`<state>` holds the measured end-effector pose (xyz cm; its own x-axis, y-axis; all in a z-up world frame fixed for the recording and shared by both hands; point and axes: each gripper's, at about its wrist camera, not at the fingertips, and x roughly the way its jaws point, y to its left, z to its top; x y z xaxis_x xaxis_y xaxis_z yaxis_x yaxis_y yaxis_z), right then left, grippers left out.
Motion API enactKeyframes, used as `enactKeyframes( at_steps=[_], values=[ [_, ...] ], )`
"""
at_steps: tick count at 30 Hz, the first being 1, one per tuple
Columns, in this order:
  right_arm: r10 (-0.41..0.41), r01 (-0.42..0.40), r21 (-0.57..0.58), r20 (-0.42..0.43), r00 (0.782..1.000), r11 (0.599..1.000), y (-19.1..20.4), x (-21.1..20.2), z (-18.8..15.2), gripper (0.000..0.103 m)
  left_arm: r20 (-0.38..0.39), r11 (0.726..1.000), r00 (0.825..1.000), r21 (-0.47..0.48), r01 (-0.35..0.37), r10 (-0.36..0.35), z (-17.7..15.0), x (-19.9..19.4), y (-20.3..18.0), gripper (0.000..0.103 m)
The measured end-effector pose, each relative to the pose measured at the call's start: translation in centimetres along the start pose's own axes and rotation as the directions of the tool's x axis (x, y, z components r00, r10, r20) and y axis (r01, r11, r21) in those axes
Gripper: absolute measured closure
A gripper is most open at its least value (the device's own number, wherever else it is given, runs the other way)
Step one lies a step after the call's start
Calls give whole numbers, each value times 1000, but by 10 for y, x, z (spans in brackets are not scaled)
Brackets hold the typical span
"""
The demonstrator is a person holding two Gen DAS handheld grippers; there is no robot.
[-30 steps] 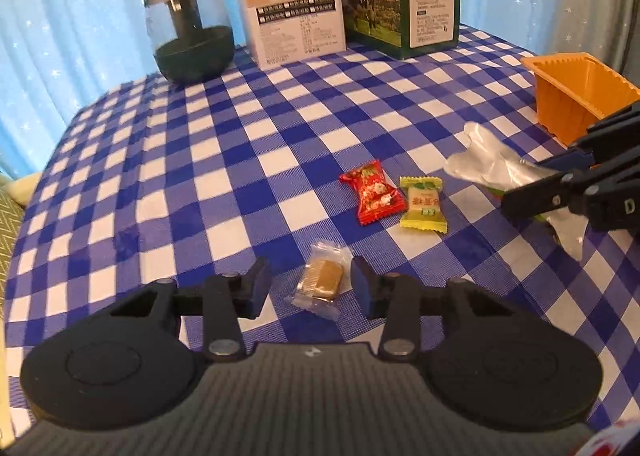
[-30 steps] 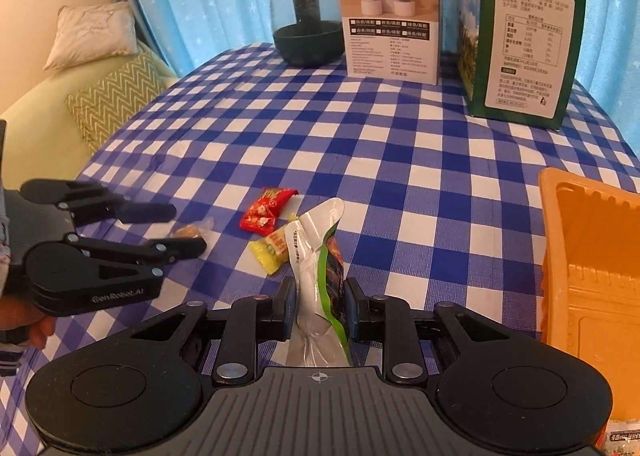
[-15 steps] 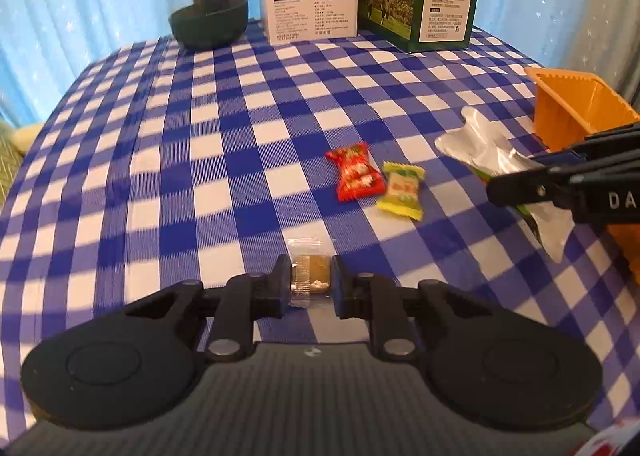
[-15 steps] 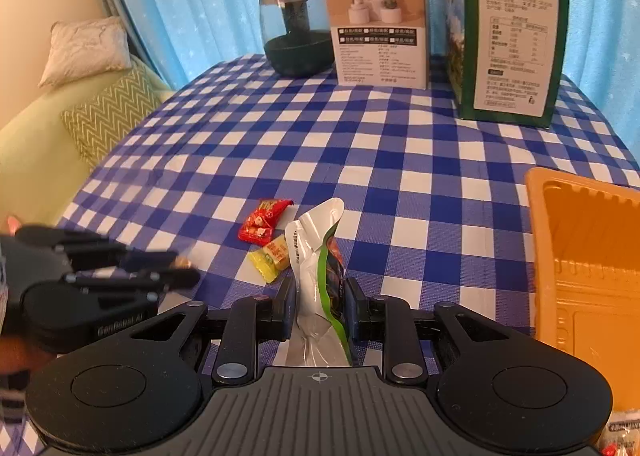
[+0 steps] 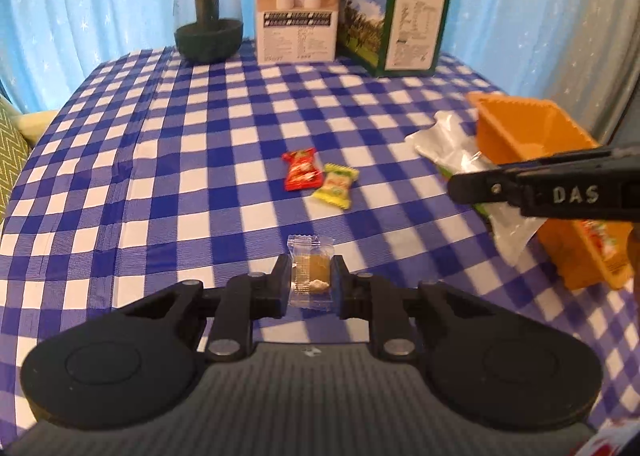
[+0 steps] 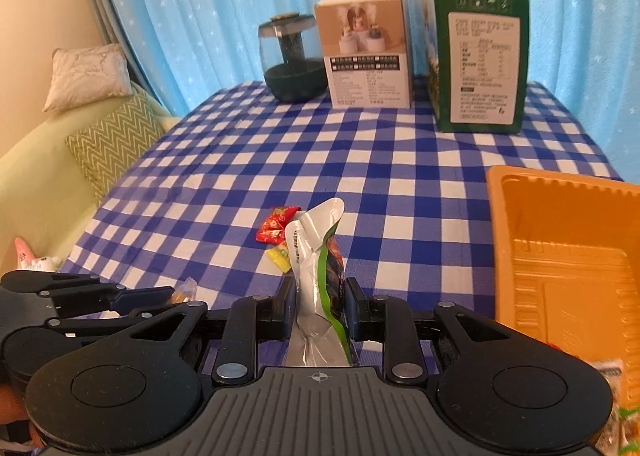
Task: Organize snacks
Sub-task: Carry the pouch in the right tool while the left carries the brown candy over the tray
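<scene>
My left gripper (image 5: 311, 283) is shut on a small clear-wrapped brown candy (image 5: 310, 271), held above the checked cloth. A silver and green snack pouch (image 6: 318, 284) stands upright between the pads of my right gripper (image 6: 319, 306), which is shut on it. On the cloth, a red candy (image 5: 302, 174) lies beside a yellow candy (image 5: 336, 185). The orange tray (image 6: 568, 256) stands at the right, with a packet lying at its near end. In the left wrist view the right gripper (image 5: 472, 185) with the pouch (image 5: 460, 147) hangs just left of the tray (image 5: 520, 127).
At the table's back stand a dark glass jar (image 5: 208, 27), a white box (image 5: 298, 29) and a green carton (image 5: 394, 35). Blue curtains hang behind. A sofa with cushions (image 6: 96, 75) lies left of the table. More snack packets (image 6: 624, 416) show at the right wrist view's lower right.
My left gripper closed on the clear-wrapped candy and lifted it off the cloth. The right gripper rose with the pouch and moved closer to the orange tray.
</scene>
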<state>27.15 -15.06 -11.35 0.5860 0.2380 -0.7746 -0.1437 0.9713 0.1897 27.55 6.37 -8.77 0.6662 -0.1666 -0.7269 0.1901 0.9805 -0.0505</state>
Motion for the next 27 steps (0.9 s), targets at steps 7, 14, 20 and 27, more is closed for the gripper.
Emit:
enactKeyframes(
  at_steps=[7, 14, 20, 27],
  values=[
    [-26, 28, -27, 45, 999, 999, 3, -31, -13, 77, 51, 999, 998, 0, 36, -36, -9, -31, -25, 85],
    [-70, 74, -36, 94, 993, 997, -1, -58, -25, 77, 91, 997, 993, 9, 72, -73, -17, -53, -48, 85],
    [-132, 133, -4, 122, 984, 991, -13, -81, -36, 77, 115, 993, 987, 46, 105, -110, -20, -62, -68, 85],
    [-193, 188, 46, 152, 969, 981, -34, -104, -41, 77, 137, 986, 978, 66, 150, -158, -14, -64, -87, 85]
  ],
)
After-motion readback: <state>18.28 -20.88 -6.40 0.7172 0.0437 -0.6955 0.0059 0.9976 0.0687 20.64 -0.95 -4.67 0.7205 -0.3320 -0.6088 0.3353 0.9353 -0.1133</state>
